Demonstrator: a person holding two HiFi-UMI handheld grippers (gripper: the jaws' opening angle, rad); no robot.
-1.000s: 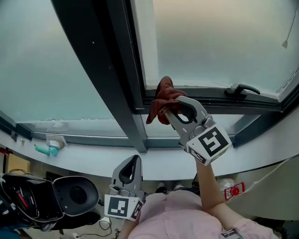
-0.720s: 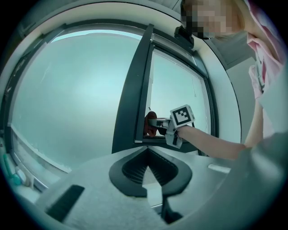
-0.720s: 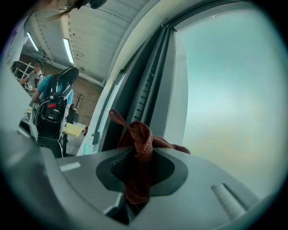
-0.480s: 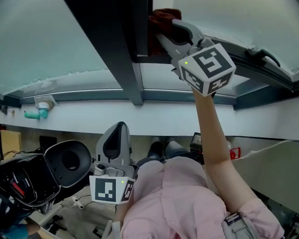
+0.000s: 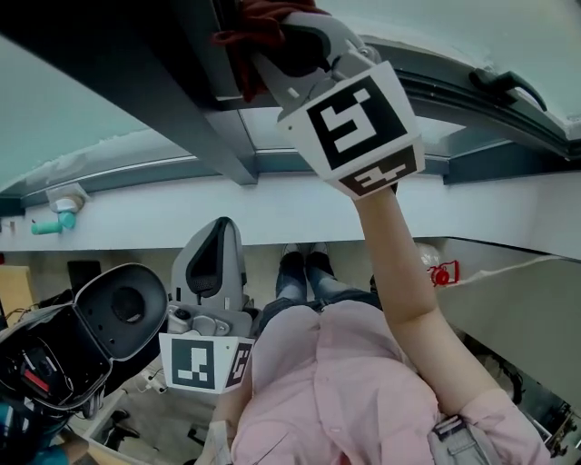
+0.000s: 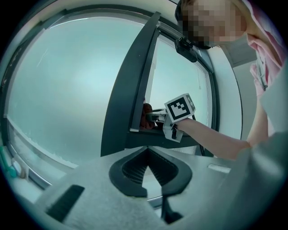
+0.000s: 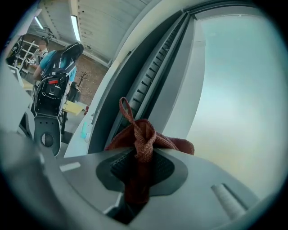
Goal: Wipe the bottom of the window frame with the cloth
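A red-brown cloth (image 5: pixel 243 25) is pinched in my right gripper (image 5: pixel 270 43), which is shut on it and raised overhead. The cloth presses into the corner where the dark upright post (image 5: pixel 163 86) meets the bottom rail of the window frame (image 5: pixel 431 84). In the right gripper view the bunched cloth (image 7: pixel 146 134) bulges out of the shut jaws, against the ribbed rail (image 7: pixel 152 74). My left gripper (image 5: pixel 215 243) hangs low by the person's body, shut and holding nothing. The left gripper view shows its own shut jaws and, beyond them, the cloth (image 6: pixel 146 116) on the frame.
A black window handle (image 5: pixel 507 84) sits on the rail to the right. A teal object (image 5: pixel 50 223) lies on the white sill at the left. A black open case (image 5: pixel 86 341) stands at the lower left. A person (image 7: pixel 45 50) is in the room behind.
My right gripper has carried the cloth up and left into the frame's corner by the post. The head view has tipped down, showing more of the person's body. The left gripper stays low.
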